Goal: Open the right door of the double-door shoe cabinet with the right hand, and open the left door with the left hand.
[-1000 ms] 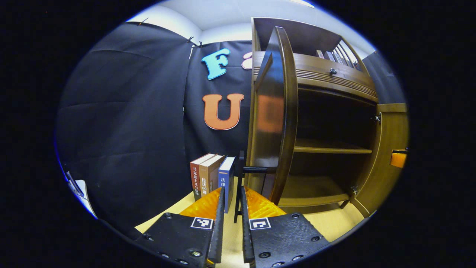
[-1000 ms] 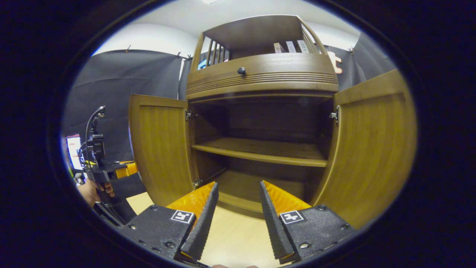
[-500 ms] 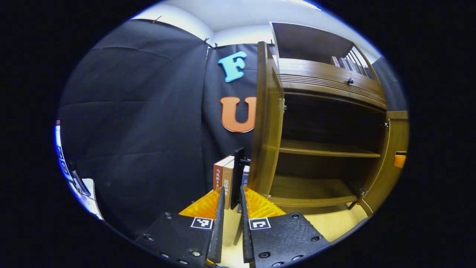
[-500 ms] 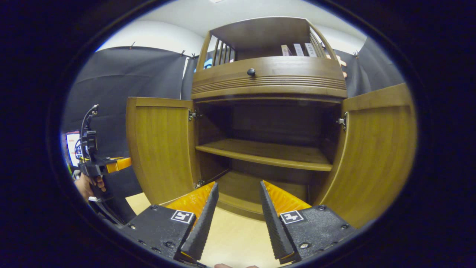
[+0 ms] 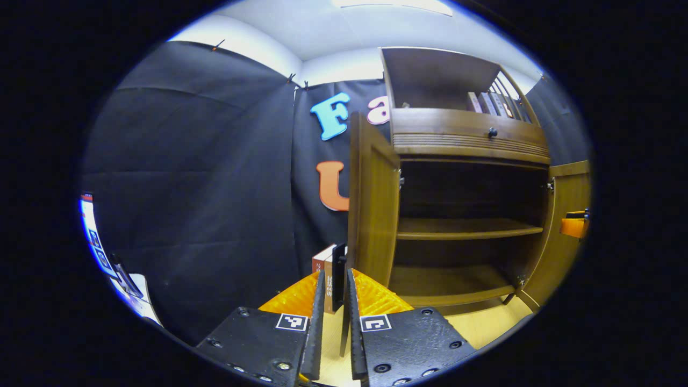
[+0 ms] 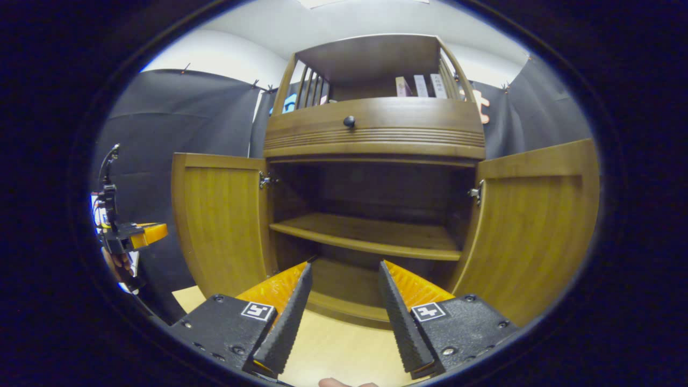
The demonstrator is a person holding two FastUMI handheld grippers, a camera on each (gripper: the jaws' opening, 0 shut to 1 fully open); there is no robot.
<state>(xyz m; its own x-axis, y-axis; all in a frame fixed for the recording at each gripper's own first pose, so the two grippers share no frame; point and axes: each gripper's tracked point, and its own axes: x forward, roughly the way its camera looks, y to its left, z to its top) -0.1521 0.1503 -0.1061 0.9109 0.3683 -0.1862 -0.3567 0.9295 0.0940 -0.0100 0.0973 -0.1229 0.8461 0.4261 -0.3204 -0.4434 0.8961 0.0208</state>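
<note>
Shoe cabinet (image 6: 371,129) standing on the desk (image 6: 333,349), seen from both grippers. In the right gripper view both doors stand swung wide: the left door (image 6: 220,220) and the right door (image 6: 532,226) flank an open interior with one shelf (image 6: 365,236) and nothing stored on it. The right gripper (image 6: 344,312) hangs in front of the opening with its fingers spread and nothing between them. In the left gripper view the left gripper (image 5: 333,322) sits beside the left door's outer edge (image 5: 371,209), its fingers drawn nearly together with only a narrow gap; a dark upright piece (image 5: 338,274) shows just beyond the tips, and whether it is pinched cannot be told. Judged complete or nearly so. Risks: a door could swing back if released abruptly, or the left gripper could knock the books (image 5: 325,263) standing just behind the left door. Count: two doors, two grippers, one shelf, one knob (image 6: 349,121) on the drawer above; at least two books by the door, several more on the top rack (image 6: 419,85).
</note>
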